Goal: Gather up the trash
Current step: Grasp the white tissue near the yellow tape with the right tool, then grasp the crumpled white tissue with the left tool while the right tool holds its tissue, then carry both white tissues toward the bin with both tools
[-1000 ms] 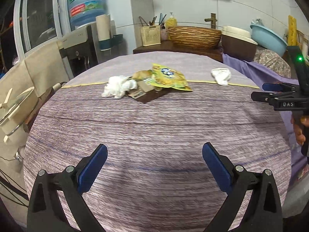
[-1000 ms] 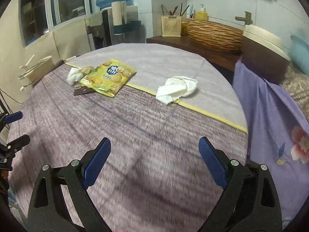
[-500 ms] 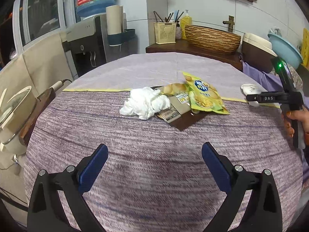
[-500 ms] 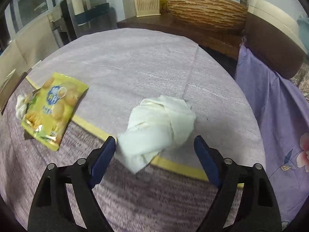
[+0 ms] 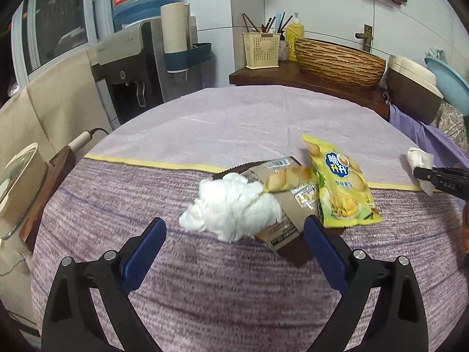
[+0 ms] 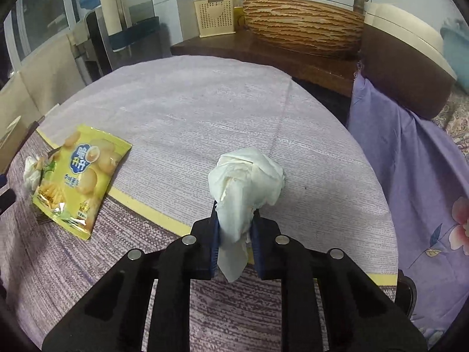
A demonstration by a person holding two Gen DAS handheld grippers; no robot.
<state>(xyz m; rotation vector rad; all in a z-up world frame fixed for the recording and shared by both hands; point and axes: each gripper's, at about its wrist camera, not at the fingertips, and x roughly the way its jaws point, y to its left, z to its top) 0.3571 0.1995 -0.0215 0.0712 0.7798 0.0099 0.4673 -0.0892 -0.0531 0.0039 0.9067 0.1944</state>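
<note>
Two grippers: one wide, one clamped.
Right gripper: pinched tight on stained white crumpled napkin, table's right side.
Left gripper: spread wide, holding nothing, near fluffy white tissue wad.
Yellow crisp packet: just right of wad.

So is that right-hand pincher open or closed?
Closed: the right gripper pinches the crumpled tissue between its blue pads.

**Left gripper at the tissue wad**

Your left gripper is spread wide, low over the purple tablecloth, with the white tissue wad just ahead between its blue pads. A brown wrapper and a yellow chip bag lie touching beside the wad.
</note>
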